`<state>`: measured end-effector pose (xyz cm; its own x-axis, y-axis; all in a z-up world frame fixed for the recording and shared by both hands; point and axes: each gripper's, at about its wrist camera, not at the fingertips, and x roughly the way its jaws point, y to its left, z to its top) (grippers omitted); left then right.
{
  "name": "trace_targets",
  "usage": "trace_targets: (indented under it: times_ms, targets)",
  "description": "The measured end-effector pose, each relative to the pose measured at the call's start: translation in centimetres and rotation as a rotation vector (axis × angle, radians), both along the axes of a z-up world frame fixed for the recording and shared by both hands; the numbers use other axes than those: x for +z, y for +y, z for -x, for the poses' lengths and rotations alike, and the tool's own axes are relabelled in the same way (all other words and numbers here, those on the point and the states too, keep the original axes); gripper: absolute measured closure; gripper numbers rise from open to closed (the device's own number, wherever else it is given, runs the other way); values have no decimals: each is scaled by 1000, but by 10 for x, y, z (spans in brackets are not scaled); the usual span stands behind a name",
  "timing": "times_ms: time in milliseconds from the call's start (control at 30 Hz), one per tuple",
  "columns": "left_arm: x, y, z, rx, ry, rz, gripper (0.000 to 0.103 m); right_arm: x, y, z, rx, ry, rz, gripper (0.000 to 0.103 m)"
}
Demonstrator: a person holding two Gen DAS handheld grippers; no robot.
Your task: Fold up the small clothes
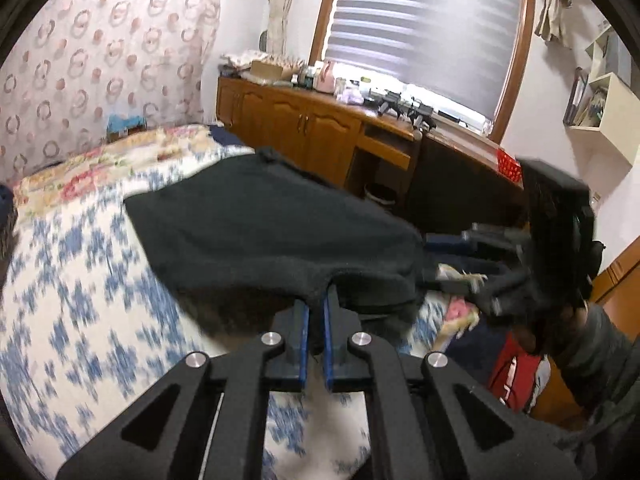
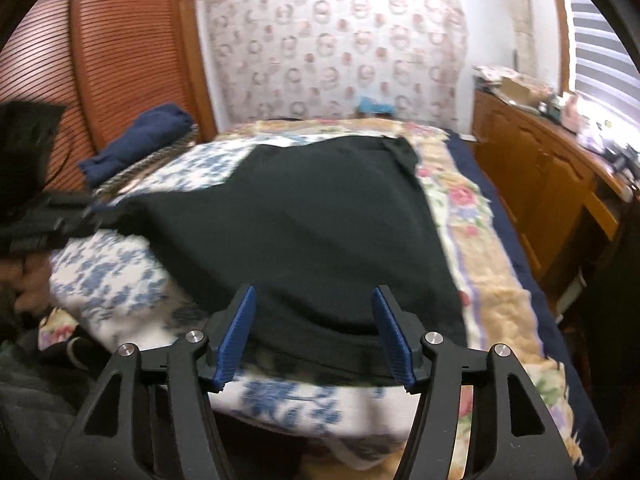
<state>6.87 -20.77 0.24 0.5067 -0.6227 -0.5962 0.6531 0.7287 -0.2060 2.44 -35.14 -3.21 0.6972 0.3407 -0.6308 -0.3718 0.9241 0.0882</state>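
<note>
A dark green-black garment (image 1: 256, 224) lies spread on the bed's blue-and-white floral cover; in the right wrist view the garment (image 2: 312, 232) reaches from near my fingers toward the far end. My left gripper (image 1: 316, 300) is shut on the garment's near edge, lifting it a little. My right gripper (image 2: 314, 300) is open, its blue pads (image 2: 240, 320) either side of the garment's near hem without pinching it. The right gripper also shows in the left wrist view (image 1: 460, 256), beside the garment's right corner. The left gripper (image 2: 52, 216) appears at the garment's left corner.
The bed (image 2: 120, 276) carries a flowered quilt (image 2: 472, 216) on its right side and a folded navy cloth (image 2: 140, 140) at far left. A wooden cabinet and desk (image 1: 320, 124) run along the window wall. A red item (image 1: 516, 368) lies on the floor.
</note>
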Motion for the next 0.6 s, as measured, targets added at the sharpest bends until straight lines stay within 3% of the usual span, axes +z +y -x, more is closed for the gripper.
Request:
trace_targets:
  times_ms: [167,433,600]
  targets:
    - [12,-5,-19,-1,-6,23,101,-5,16,-1,49,-9,54,37]
    - [15,-3,-30,12,-3,44,101,-35,3,-28,-32,29,213,37]
    - [16,2,-34,20,0,70,101,-38,-4,-31,-10,22,240,41]
